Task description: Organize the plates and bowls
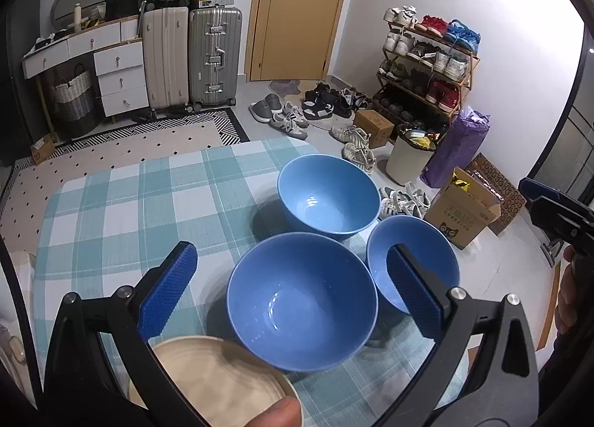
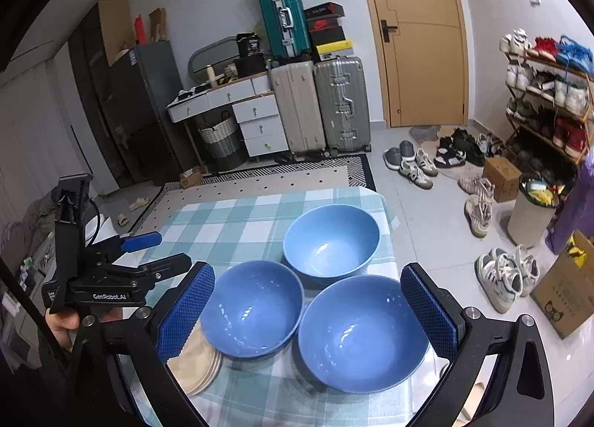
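Three blue bowls stand empty and upright in a cluster on the teal checked tablecloth (image 1: 122, 212). The nearest bowl (image 1: 302, 301) lies between the fingers of my left gripper (image 1: 293, 289), which is open and holds nothing. Another bowl (image 1: 412, 263) is partly hidden behind its right finger, and the far bowl (image 1: 328, 197) sits beyond. A beige plate (image 1: 219, 375) lies just below the jaws. My right gripper (image 2: 308, 310) is open over the two nearer bowls (image 2: 256, 308) (image 2: 362, 332), with the far bowl (image 2: 332, 243) ahead. Stacked beige plates (image 2: 198, 364) show behind its left finger.
The table's right edge runs close to the bowls. On the floor beyond lie several shoes (image 2: 508, 275), a cardboard box (image 1: 464, 215) and a white bin (image 1: 408, 158). A shoe rack (image 1: 427, 63) stands right; suitcases (image 1: 213, 56) and drawers at the back.
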The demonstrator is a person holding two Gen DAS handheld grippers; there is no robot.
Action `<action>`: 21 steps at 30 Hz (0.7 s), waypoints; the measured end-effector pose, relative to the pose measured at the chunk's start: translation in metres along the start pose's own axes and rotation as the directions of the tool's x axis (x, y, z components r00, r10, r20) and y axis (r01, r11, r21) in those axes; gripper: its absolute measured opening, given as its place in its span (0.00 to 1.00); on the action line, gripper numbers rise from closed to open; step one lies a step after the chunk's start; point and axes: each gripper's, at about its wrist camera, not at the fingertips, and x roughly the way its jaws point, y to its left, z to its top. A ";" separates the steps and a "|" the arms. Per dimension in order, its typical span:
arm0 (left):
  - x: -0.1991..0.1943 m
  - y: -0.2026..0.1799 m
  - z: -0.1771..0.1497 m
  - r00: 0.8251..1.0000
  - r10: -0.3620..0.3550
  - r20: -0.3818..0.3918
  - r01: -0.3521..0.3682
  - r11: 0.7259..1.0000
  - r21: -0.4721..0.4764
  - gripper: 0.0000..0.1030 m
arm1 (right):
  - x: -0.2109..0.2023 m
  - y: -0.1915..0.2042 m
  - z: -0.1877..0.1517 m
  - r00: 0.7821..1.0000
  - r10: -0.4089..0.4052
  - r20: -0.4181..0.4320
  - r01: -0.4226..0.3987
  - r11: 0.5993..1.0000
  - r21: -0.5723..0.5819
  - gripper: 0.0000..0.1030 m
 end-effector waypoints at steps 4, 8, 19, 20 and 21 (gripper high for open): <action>0.021 0.004 0.011 1.000 0.013 -0.017 -0.013 1.000 -0.008 0.99 | 0.020 -0.015 0.006 1.000 -0.007 -0.017 0.008 1.000 0.022 0.99; 0.046 0.010 0.022 0.999 0.021 -0.035 -0.022 1.000 -0.016 0.99 | 0.044 -0.029 0.010 0.999 -0.012 -0.042 0.014 0.999 0.049 0.99; 0.110 0.018 0.043 0.996 0.037 -0.084 -0.038 0.999 -0.016 0.99 | 0.091 -0.052 0.014 0.995 -0.041 -0.087 0.048 0.996 0.076 0.99; 0.116 0.019 0.044 0.995 0.039 -0.090 -0.040 0.999 -0.017 0.99 | 0.094 -0.054 0.014 0.995 -0.041 -0.091 0.048 0.996 0.080 0.99; 0.121 0.020 0.045 0.995 0.039 -0.094 -0.041 0.999 -0.018 0.99 | 0.099 -0.056 0.015 0.995 -0.041 -0.096 0.049 0.995 0.084 0.99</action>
